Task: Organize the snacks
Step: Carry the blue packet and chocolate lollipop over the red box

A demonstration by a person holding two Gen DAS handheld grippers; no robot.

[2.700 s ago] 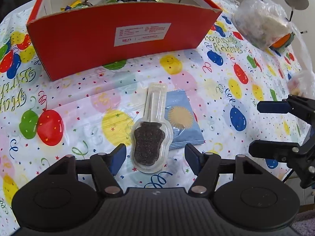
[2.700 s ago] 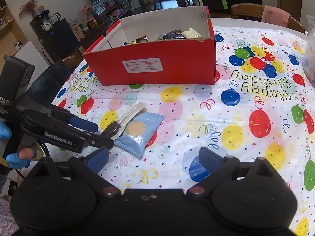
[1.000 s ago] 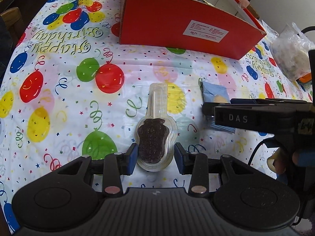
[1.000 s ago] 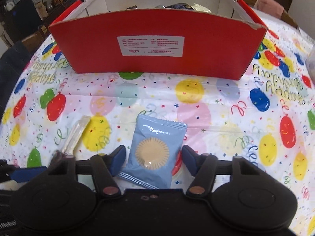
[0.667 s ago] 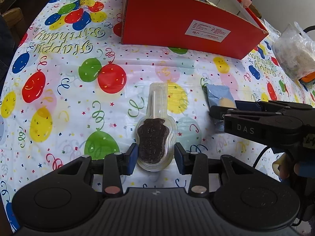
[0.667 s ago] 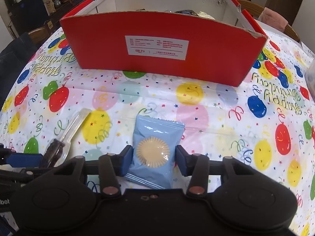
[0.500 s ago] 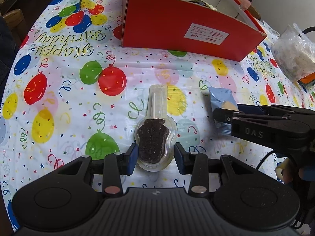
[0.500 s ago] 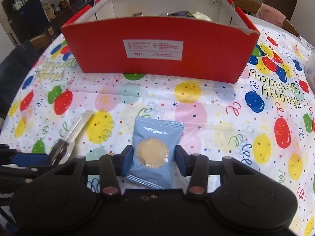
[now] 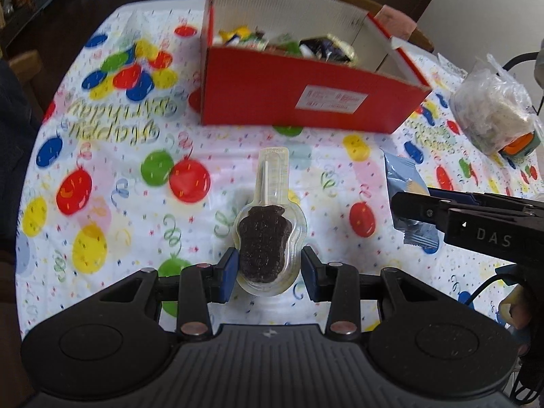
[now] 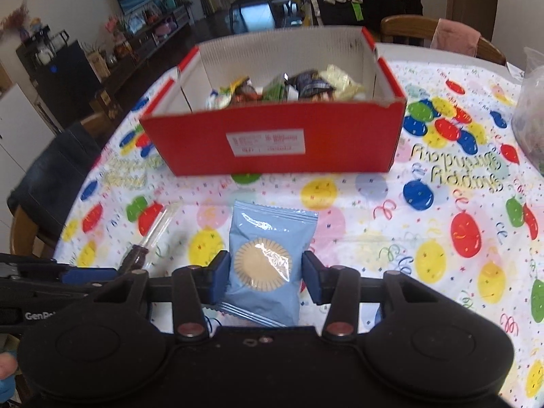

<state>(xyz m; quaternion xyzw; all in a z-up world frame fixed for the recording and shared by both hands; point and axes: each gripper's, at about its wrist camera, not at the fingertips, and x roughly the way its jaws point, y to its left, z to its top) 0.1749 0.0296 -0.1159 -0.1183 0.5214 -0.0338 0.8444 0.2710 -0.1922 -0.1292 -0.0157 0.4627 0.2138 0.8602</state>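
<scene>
My left gripper (image 9: 268, 268) is shut on a clear-wrapped chocolate lollipop (image 9: 265, 238) and holds it above the tablecloth, stick pointing away. My right gripper (image 10: 267, 277) is shut on a light blue cookie packet (image 10: 267, 258), also lifted off the table. The red cardboard box (image 9: 306, 98) stands ahead with several wrapped snacks inside; it also shows in the right wrist view (image 10: 272, 139). The right gripper and the blue packet (image 9: 404, 176) show at the right of the left wrist view. The lollipop (image 10: 149, 238) shows at the left of the right wrist view.
A balloon-print birthday tablecloth (image 9: 119, 156) covers the table. A clear plastic bag of food (image 9: 489, 115) lies at the far right. Wooden chairs (image 10: 442, 30) stand behind the table.
Both grippers have risen with their snacks, so the box's inside now shows. Earlier, each gripper closed on its snack on the table.
</scene>
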